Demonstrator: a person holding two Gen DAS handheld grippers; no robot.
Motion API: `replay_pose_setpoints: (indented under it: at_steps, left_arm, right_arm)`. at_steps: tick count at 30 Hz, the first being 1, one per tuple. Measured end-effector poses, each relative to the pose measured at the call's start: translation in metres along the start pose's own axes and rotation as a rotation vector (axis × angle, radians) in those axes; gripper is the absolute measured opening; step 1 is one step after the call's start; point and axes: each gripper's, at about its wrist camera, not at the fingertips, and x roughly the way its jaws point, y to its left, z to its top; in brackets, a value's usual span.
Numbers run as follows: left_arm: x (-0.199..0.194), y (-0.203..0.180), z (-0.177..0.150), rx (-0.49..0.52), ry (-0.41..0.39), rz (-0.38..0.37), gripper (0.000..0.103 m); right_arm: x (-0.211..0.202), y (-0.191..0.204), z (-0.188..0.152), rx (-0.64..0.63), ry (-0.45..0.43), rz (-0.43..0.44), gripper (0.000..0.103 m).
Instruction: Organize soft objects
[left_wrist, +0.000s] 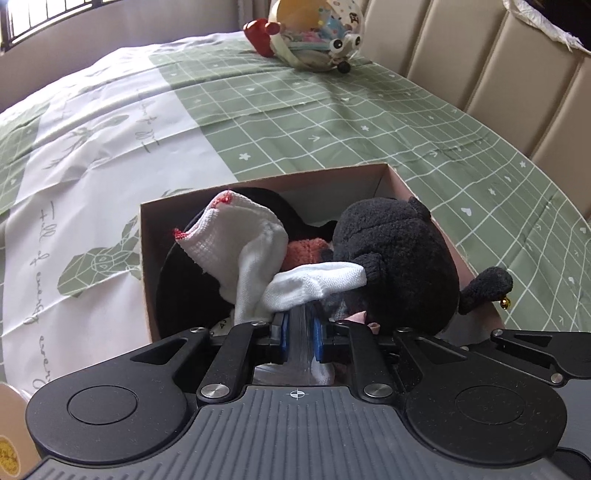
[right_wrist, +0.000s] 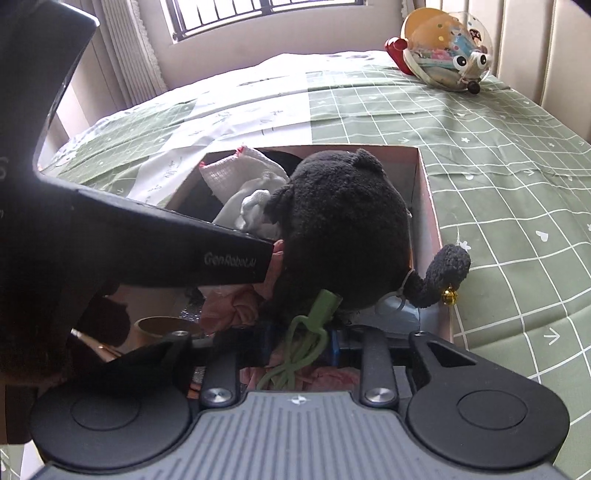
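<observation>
A pink cardboard box on the green-and-white tablecloth holds soft things: a black plush toy, a white sock, a white knitted cloth with red trim and an orange-red knit piece. My left gripper hangs over the box's near side, its blue pads nearly closed on the white sock. In the right wrist view the black plush fills the box. My right gripper is shut on the plush's green cord tag. The left gripper's body crosses that view.
A clear round toy container with googly eyes and a red piece stands at the table's far end; it also shows in the right wrist view. Padded chair backs line the right side. A tape roll lies near the box.
</observation>
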Motion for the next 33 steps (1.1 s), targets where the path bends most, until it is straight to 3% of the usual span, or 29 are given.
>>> replay_pose_setpoints:
  at_steps: [4,8,13,16,23,26,31,33]
  left_arm:
    - [-0.024,0.004,0.000,0.019,-0.058,0.000,0.018]
    - [-0.057,0.012,0.001,0.003,-0.155,-0.041,0.018]
    - [-0.111,0.023,-0.008,0.012,-0.349,-0.094,0.018]
    - [-0.139,0.036,-0.023,-0.019,-0.388,-0.125,0.018]
    - [-0.188,0.063,-0.092,-0.017,-0.387,-0.103,0.018]
    - [-0.200,0.069,-0.128,-0.014,-0.380,-0.070,0.018]
    - [-0.212,0.079,-0.194,-0.057,-0.375,-0.005,0.018]
    - [-0.214,0.080,-0.224,-0.072,-0.397,0.058,0.018]
  right_arm:
    - [-0.027,0.009,0.001,-0.023,-0.067,0.004,0.057]
    - [-0.054,0.015,0.010,-0.020,-0.123,-0.028,0.059]
    - [-0.084,0.020,0.022,0.006,-0.183,-0.110,0.059]
    - [-0.102,0.028,0.022,0.008,-0.215,-0.145,0.060]
    - [-0.129,0.074,0.003,-0.057,-0.267,-0.184,0.063]
    - [-0.137,0.094,-0.022,-0.085,-0.293,-0.174,0.069]
    - [-0.133,0.110,-0.070,-0.068,-0.298,-0.132,0.070]
    - [-0.126,0.114,-0.088,-0.057,-0.295,-0.118,0.070]
